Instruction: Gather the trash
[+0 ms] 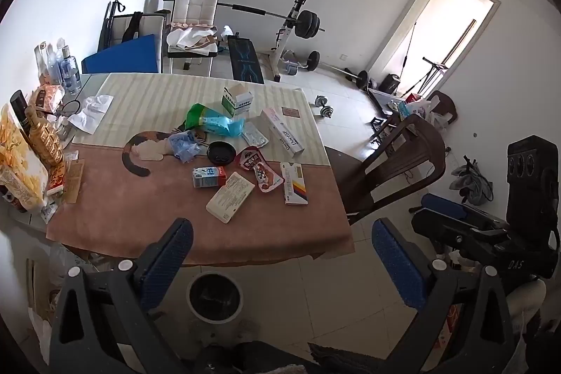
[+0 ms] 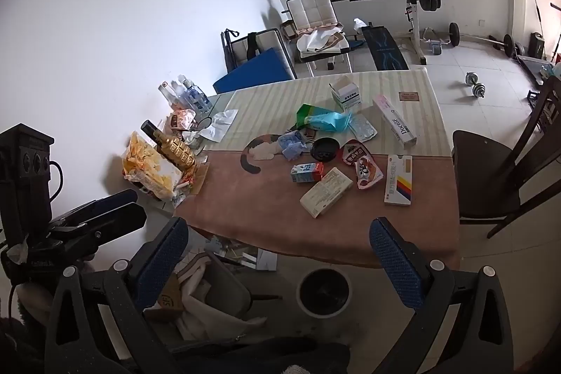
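Trash lies on the table (image 1: 147,219) (image 2: 245,209): a white flat box (image 1: 229,197) (image 2: 326,192), a small milk carton (image 1: 209,176) (image 2: 306,172), a red snack wrapper (image 1: 261,172) (image 2: 363,167), a striped box (image 1: 294,183) (image 2: 398,179), a black lid (image 1: 221,152) (image 2: 324,149), a long white box (image 1: 282,132) (image 2: 394,124), blue and green bags (image 1: 210,121) (image 2: 322,119). A white bin with a black liner (image 1: 214,298) (image 2: 324,292) stands on the floor before the table. My left gripper (image 1: 282,265) and right gripper (image 2: 280,263) are open, empty, held above the bin, short of the table edge.
Snack bags and a gold bottle (image 1: 40,135) (image 2: 175,151) stand at the table's left, with clear bottles (image 1: 63,69) (image 2: 186,93) behind. A dark wooden chair (image 1: 396,163) (image 2: 498,170) stands to the right. A weight bench and barbells (image 1: 280,23) (image 2: 385,23) fill the far room.
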`<state>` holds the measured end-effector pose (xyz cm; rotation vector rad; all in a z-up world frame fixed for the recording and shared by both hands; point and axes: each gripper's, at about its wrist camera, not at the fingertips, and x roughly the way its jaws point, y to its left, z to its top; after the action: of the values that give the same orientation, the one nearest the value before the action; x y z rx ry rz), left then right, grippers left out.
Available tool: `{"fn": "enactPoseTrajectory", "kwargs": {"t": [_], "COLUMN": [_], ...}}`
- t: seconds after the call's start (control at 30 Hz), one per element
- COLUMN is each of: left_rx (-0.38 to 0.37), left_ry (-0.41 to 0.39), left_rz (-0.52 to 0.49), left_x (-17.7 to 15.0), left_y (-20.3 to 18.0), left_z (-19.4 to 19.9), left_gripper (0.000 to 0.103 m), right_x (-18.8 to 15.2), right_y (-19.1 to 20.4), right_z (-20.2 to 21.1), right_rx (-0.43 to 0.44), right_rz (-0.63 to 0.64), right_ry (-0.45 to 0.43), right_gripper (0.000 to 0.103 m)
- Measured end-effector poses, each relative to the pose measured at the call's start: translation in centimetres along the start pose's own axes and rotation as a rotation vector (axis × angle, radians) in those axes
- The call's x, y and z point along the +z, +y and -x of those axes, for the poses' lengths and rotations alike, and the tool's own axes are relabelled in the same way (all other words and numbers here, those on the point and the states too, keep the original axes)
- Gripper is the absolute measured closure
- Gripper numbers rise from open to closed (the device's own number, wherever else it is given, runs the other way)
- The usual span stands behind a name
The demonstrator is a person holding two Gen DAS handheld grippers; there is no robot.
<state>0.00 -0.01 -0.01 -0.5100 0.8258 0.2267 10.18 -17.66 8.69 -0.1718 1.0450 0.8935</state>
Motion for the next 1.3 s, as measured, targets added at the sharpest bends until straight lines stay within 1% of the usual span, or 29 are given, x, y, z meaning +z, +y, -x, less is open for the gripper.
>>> {"fn": "enactPoseTrajectory", "kwargs": {"t": [0.23,0.43,0.53,0.57,0.6,0.8,1.3], "left_rx": [-0.006,-0.002,-0.001,0.0,0.0,-0.003,-0.034], "left_ry": [0.0,-0.005,-0.007,-0.007,-0.006,-0.006,0.002], "left_rz": [0.004,0.003,0.002,0.002,0.003,0.001,0.009], "left_x": [0.0,0.0,0.0,0.6,0.7,0.6,0.5], "left_y": [0.0,0.0,0.1,0.3,0.4,0.1,1.1], "left_z": [0.0,0.0,0.0,0.1,0.1,0.2,0.0], "left_gripper": [0.0,0.0,0.0,0.0,0.0,0.0,0.0], "right_x": [0.6,0.5,0.5,0.5,0.6,0.6,0.9], "right_y": [0.3,0.6,0.5,0.6,1.0,1.3,1.6], "right_z": [0.0,0.1,-0.3,-0.3,-1.0,-1.3,-1.5], "right_rx": [-0.001,0.008,0.008,0.008,0.005,0.007,0.001], "right_rz": [0.01,0.011,0.013,0.014,0.021,0.033,0.029], "right_ry": [-0.014,-0.009,-0.006,-0.005,0.0,0.011,0.01], "right_gripper": [0.0,0.0,0.0,0.0,0.0,0.0,0.0]}}
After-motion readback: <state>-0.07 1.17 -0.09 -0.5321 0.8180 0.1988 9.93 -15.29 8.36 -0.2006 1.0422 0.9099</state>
